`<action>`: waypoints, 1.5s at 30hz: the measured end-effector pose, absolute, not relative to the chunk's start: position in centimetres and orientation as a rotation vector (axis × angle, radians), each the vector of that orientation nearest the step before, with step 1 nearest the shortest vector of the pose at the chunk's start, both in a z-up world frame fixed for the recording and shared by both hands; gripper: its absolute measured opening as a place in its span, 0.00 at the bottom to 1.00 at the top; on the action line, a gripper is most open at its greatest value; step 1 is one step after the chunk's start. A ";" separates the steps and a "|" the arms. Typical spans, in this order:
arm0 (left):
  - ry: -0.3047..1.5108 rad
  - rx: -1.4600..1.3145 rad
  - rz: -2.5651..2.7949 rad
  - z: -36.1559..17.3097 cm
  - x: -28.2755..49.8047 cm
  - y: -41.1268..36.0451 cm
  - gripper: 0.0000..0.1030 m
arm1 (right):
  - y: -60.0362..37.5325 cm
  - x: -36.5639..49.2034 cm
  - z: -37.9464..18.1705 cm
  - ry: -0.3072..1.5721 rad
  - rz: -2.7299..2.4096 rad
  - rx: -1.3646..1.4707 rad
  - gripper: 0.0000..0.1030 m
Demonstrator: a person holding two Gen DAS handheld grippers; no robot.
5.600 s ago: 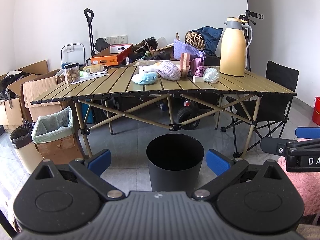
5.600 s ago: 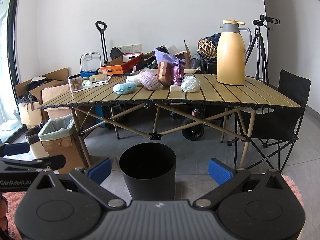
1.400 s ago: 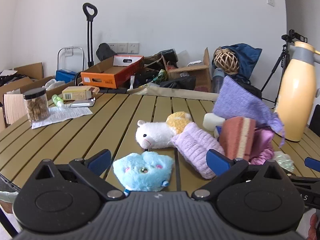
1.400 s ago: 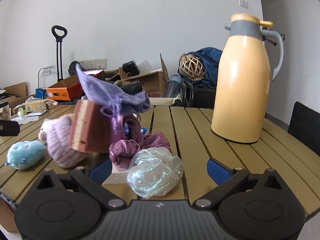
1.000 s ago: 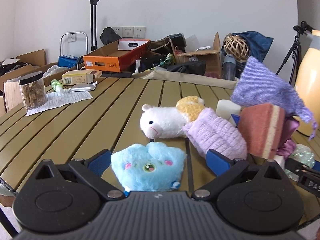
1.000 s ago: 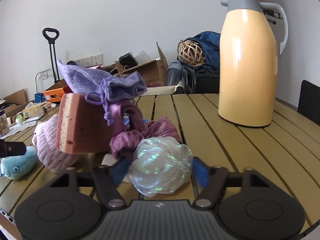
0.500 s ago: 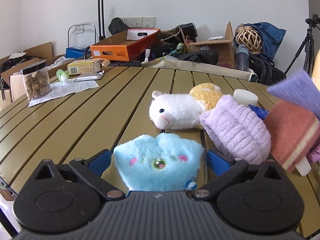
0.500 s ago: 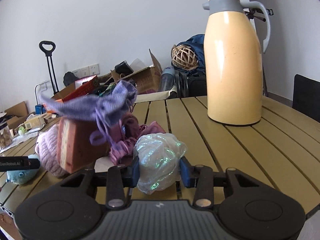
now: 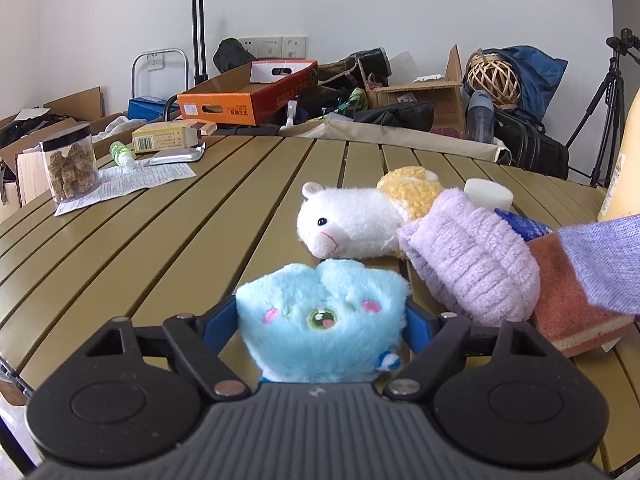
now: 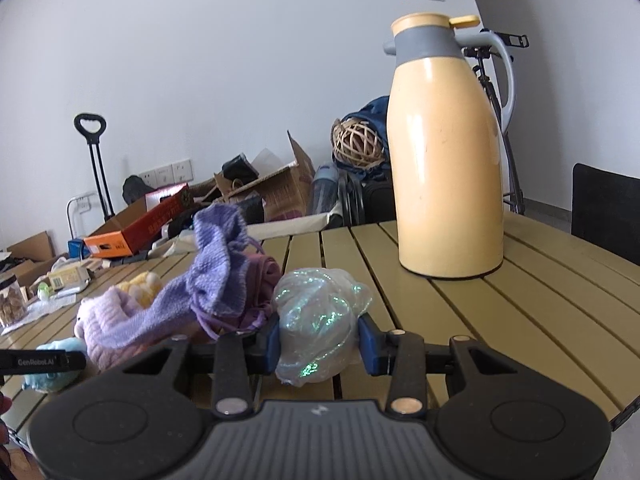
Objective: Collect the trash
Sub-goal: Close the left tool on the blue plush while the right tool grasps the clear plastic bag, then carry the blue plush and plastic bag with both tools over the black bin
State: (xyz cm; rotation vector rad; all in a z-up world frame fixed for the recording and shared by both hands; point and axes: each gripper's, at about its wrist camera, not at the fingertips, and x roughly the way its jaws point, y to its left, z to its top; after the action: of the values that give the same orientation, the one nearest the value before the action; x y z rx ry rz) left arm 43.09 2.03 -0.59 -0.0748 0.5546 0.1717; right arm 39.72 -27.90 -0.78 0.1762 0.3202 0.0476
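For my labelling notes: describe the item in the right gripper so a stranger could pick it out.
On the slatted table, left of the tall yellow thermos, the right gripper pinches a crumpled plastic wad. Unlike the purple cloths beside it, it is translucent with an iridescent green shimmer.

The flask (image 9: 624,168) is cut off by the right edge of the left wrist view, and the sponge (image 9: 568,300) is partly covered by the purple cloth (image 9: 600,260). The blue plush (image 9: 320,316) is hidden below by the left gripper (image 9: 320,324). The print on the leaflet (image 9: 132,184) is too small to be read.
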 end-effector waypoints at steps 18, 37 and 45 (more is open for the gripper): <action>0.469 -0.049 0.164 1.6 40.9 1.4 0.81 | -29.7 38.2 0.3 0.242 -0.007 0.210 0.35; 0.340 0.001 0.156 4.6 34.5 0.3 0.82 | -28.7 33.2 1.6 0.178 0.014 0.191 0.35; 0.327 0.005 0.124 5.1 30.6 -0.2 0.82 | -28.0 30.1 1.8 0.186 0.052 0.200 0.35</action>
State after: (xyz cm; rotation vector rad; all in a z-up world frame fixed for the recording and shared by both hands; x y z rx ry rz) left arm 30.58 -0.16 5.14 0.0047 0.3266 0.1240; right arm 30.09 -28.02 1.77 0.2000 0.1856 0.0525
